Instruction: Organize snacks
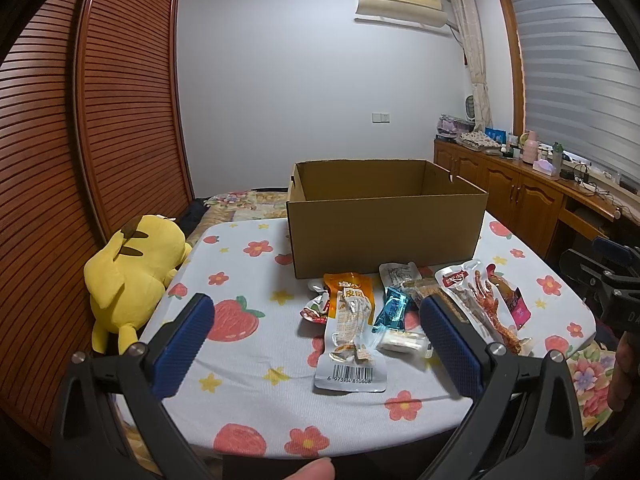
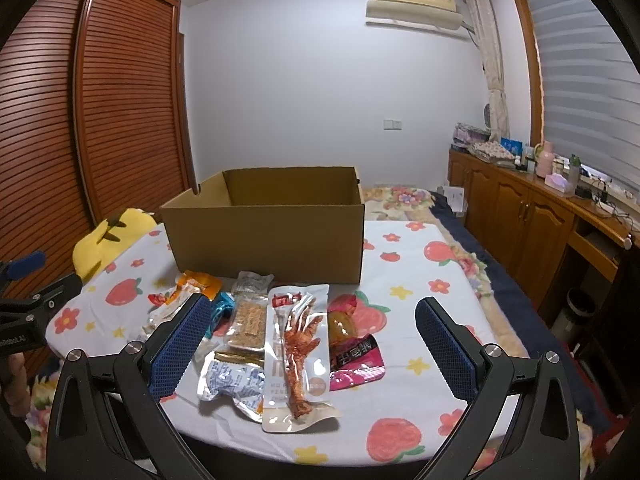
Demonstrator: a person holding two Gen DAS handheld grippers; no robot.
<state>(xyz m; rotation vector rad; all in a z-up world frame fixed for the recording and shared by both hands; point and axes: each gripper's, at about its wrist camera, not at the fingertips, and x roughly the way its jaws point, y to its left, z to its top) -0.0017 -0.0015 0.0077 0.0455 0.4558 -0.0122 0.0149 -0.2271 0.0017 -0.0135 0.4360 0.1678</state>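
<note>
Left wrist view: my left gripper (image 1: 316, 316) is spread wide, nothing between the pads, hovering over the near edge of the table (image 1: 240, 400). Right gripper (image 2: 312, 320) is spread the same way, also holding nothing.

Key relation: the snack pile sits between both grippers and the cardboard box (image 1: 384, 232), just in front of the box's near wall. Box is open-topped; I can't see its floor, so can't say if anything is inside.

For the left side, the clear pack with the barcode (image 1: 352, 356) lies dead ahead, nearest me, long axis running roughly away from the camera toward the box. The pads straddle it across its width, so I'd judge a straight drop and close works.

For the right side, the chicken-foot pack (image 2: 298, 360) is centred ahead, long axis also pointing at the box, nearer the left finger.

Count, best effort, as packs overlap:
- 1 barcode pack
- 1 orange pack (image 1: 352, 288)
- 1 blue foil pack (image 1: 394, 308)
- 1 chicken-foot pack
- 1 pink pack (image 2: 356, 360)
- 1 brown bar tray (image 2: 248, 324)
- 1 blue-print white pack (image 2: 232, 384)
- 1 grey-white pack by the box (image 2: 252, 282)
- 1 small red-white pack (image 1: 314, 312)
- 1 small white packet (image 1: 402, 340), which I can't identify

Roughly ten packs, one box. A yellow plush (image 1: 132, 276) lies off the table's left edge, well clear.
</note>
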